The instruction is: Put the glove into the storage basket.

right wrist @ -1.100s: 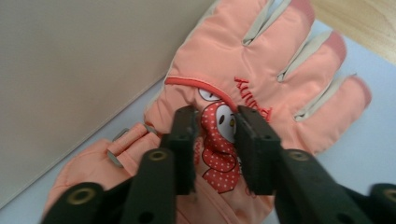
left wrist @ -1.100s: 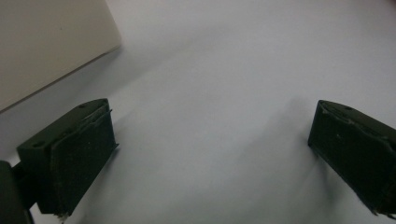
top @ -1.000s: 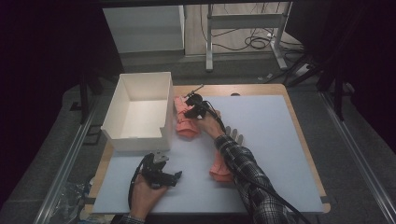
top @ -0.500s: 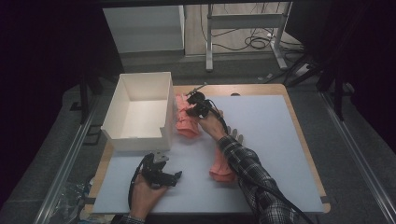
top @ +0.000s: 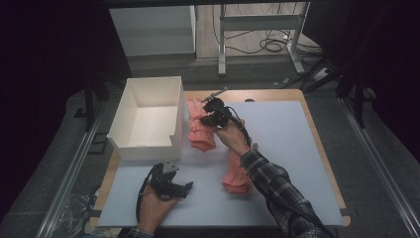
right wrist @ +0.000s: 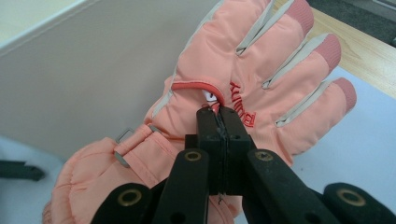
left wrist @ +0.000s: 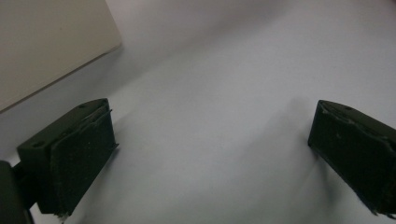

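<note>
High view puts the right claw (top: 214,115) on the far glove (top: 200,126), which lies flat on the desk (top: 292,134) just beside the box (top: 148,116), its long axis running away from the person with fingers at the far end; the box stands directly to the glove's left, so I judge the coming move to be a short lift and carry sideways over that wall. Right gripper view adds what the high view cannot: the jaws are pressed together on a small tab at the glove's (right wrist: 252,79) back, near the red lettering. A second glove (top: 236,173) lies nearer the person; the left claw (top: 185,187) rests nearer it, jaws wide apart over bare desk (left wrist: 224,116) in the left gripper view.
</note>
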{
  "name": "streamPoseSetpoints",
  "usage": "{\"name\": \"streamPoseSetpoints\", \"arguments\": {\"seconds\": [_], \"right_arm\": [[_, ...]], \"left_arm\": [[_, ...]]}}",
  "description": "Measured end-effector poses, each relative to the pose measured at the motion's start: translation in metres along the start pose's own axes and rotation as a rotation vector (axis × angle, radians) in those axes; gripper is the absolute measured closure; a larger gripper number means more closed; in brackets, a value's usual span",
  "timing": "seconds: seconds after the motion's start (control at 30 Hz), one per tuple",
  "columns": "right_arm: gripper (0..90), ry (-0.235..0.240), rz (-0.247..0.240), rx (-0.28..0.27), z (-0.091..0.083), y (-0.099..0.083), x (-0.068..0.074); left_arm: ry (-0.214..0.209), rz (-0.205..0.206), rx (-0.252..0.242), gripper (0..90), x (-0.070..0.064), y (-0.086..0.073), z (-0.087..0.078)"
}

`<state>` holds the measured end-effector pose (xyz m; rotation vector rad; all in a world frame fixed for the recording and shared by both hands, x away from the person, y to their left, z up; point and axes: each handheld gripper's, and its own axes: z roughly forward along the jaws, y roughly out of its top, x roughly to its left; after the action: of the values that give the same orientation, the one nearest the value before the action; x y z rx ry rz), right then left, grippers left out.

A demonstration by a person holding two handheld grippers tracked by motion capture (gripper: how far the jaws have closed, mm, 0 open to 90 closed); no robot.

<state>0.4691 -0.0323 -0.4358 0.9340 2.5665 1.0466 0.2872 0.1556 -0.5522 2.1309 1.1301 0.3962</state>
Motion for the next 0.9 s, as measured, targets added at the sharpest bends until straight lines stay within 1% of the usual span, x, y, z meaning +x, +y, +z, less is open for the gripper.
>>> {"name": "streamPoseSetpoints", "arguments": {"seconds": [0.03, 0.1, 0.2, 0.3, 0.33, 0.37, 0.4, 0.5, 0.53, 0.57, 0.6, 0.63, 0.7, 0.73, 0.77, 0.83, 0.9], "right_arm": [[88.7, 0.001, -0.004, -0.001, -0.005, -0.001, 0.001], [88.7, 0.001, -0.004, -0.003, -0.007, -0.002, 0.002], [88.7, 0.006, -0.004, -0.010, -0.018, -0.006, 0.005], [88.7, 0.006, -0.004, -0.014, -0.033, -0.011, 0.009], [88.7, 0.006, -0.004, -0.014, -0.033, -0.011, 0.009], [88.7, 0.004, -0.001, -0.016, -0.041, -0.014, 0.010], [88.7, 0.004, -0.001, -0.016, -0.041, -0.014, 0.010], [88.7, -0.001, 0.006, -0.019, -0.054, -0.021, 0.010], [88.7, -0.001, 0.006, -0.019, -0.054, -0.021, 0.010], [88.6, -0.002, 0.012, -0.022, -0.062, -0.026, 0.010], [88.6, -0.002, 0.012, -0.022, -0.062, -0.026, 0.010], [88.6, -0.005, 0.016, -0.025, -0.069, -0.030, 0.010], [88.6, -0.008, 0.014, -0.027, -0.074, -0.035, 0.011], [88.6, -0.008, 0.014, -0.027, -0.074, -0.035, 0.011], [88.6, -0.012, 0.018, -0.026, -0.081, -0.040, 0.012], [88.6, -0.012, 0.019, -0.027, -0.084, -0.042, 0.012], [88.6, -0.022, 0.024, -0.034, -0.095, -0.049, 0.012]], "left_arm": [[0.000, 0.000, 0.000, 0.6, 0.000, 0.000, 0.000], [0.001, 0.000, 0.001, 0.6, 0.000, 0.000, 0.000], [0.000, 0.000, 0.000, 0.6, 0.000, 0.000, 0.000], [0.001, 0.002, -0.001, 0.6, 0.000, 0.000, 0.000], [0.001, 0.002, -0.001, 0.6, 0.000, 0.000, 0.000], [0.001, 0.000, -0.003, 0.6, 0.000, 0.000, 0.000], [0.001, 0.000, -0.003, 0.6, 0.000, 0.000, 0.000], [0.002, 0.000, -0.003, 0.6, 0.000, 0.000, 0.000], [0.002, 0.000, -0.003, 0.6, 0.000, 0.000, 0.000], [0.002, -0.001, -0.004, 0.6, 0.000, 0.000, 0.000], [0.002, -0.001, -0.004, 0.6, 0.000, 0.000, 0.000], [0.002, 0.000, -0.002, 0.6, 0.000, 0.000, 0.000], [0.002, -0.001, -0.002, 0.6, 0.000, 0.000, 0.000], [0.002, -0.001, -0.002, 0.6, 0.000, 0.000, 0.000], [0.003, 0.000, -0.002, 0.6, 0.000, 0.000, 0.000], [0.002, -0.001, -0.002, 0.6, 0.000, 0.000, 0.000], [0.002, -0.002, -0.003, 0.6, 0.000, 0.000, 0.000]]}}
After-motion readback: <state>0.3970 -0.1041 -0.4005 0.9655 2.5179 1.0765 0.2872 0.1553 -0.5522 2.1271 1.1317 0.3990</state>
